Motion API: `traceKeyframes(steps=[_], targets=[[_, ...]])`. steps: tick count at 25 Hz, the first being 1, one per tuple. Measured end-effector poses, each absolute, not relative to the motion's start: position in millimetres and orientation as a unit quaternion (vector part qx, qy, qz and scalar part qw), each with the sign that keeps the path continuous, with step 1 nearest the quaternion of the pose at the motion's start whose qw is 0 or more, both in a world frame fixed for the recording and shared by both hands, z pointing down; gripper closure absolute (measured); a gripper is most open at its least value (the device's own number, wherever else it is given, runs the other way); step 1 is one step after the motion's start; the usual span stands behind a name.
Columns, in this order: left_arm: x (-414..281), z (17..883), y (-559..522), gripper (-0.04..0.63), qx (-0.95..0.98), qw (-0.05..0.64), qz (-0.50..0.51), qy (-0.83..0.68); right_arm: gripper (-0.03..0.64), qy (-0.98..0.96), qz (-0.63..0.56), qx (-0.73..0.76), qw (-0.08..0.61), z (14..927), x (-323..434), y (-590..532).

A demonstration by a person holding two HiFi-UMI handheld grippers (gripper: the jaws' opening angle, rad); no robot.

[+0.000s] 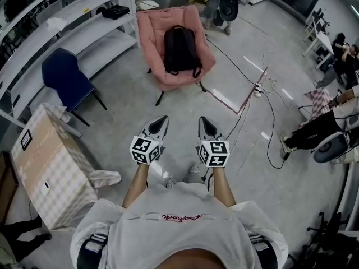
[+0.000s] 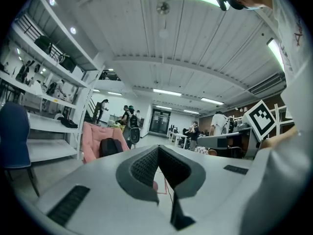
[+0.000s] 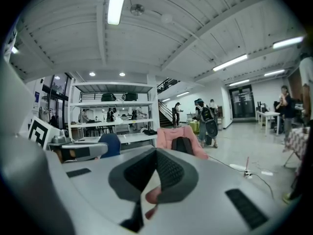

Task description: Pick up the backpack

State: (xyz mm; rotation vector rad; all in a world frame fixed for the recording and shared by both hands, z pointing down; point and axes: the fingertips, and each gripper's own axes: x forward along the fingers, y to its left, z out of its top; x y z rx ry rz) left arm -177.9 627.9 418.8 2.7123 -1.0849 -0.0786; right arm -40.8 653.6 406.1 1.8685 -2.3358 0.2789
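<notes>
A black backpack (image 1: 180, 50) stands upright on the seat of a pink armchair (image 1: 150, 38) across the floor ahead of me. The backpack (image 2: 110, 146) also shows small at the left of the left gripper view, and the backpack (image 3: 182, 145) sits on the pink chair just above the jaws in the right gripper view. My left gripper (image 1: 161, 121) and right gripper (image 1: 206, 122) are held side by side in front of my body, both well short of the chair. Both are shut with nothing between the jaws.
A blue chair (image 1: 67, 77) stands by white shelving (image 1: 73, 32) at the left. A checkered covered box (image 1: 47, 167) is at my near left. Cables and a power strip (image 1: 259, 88) lie on the floor right of the armchair. Seated people (image 1: 325, 122) are at the right.
</notes>
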Motion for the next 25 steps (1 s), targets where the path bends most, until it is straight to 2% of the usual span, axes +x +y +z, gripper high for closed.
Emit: traceKeyframes(steps=[12,25], targets=[[-170.9,431.0,600.0,0.586,0.919,0.113,-0.015,-0.376,0.597,-0.786,0.101,0.606,0.070,420.1,-37.0,620.5],[-123.4,425.2,501.3,0.586,0.917,0.106,-0.005,-0.384,0.597,-0.794,0.111,0.595,0.059,422.2,8.1,521.3]])
